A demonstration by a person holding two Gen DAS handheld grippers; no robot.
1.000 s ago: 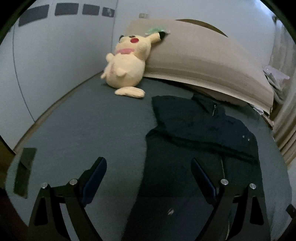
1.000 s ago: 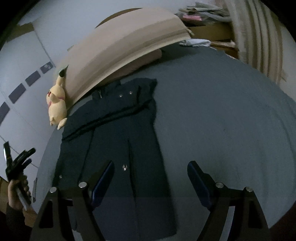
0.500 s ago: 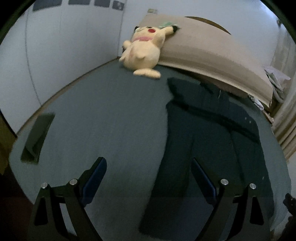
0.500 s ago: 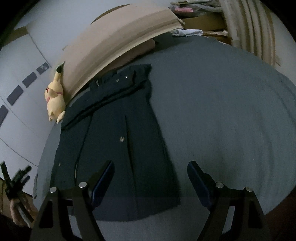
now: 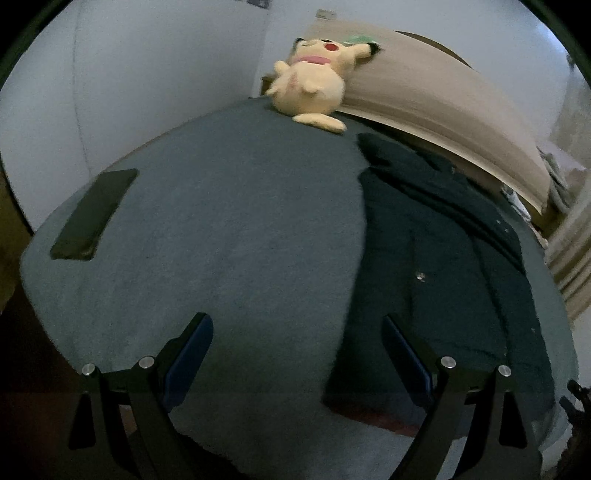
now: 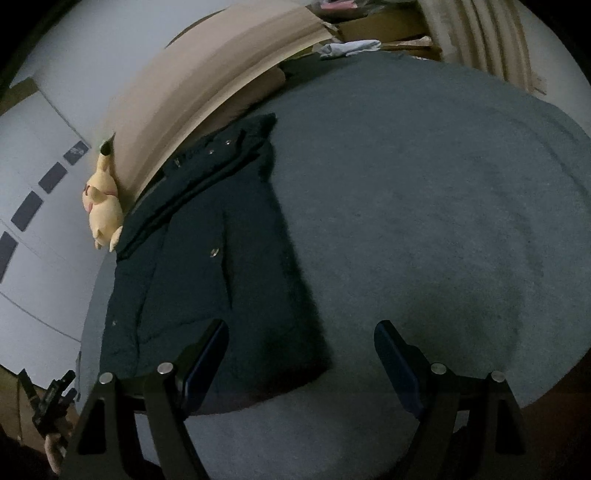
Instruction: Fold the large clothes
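A dark navy coat [image 5: 436, 266] lies flat on the grey-blue bed [image 5: 229, 229], collar toward the headboard, sleeves folded across its chest. It also shows in the right wrist view [image 6: 207, 258]. My left gripper [image 5: 295, 354] is open and empty, hovering above the bed's foot just left of the coat's hem. My right gripper [image 6: 299, 354] is open and empty above the coat's lower right corner. The left gripper also shows in a hand at the lower left of the right wrist view [image 6: 51, 398].
A yellow plush toy [image 5: 314, 88] leans on the beige headboard [image 5: 443, 99]. A dark phone [image 5: 92, 214] lies near the bed's left edge. White walls stand at the left; curtains [image 6: 480, 33] and cluttered shelves at the far right.
Both grippers have pulled back toward the foot of the bed and away from the coat, so the whole coat and its hem now show. The coat has not moved.
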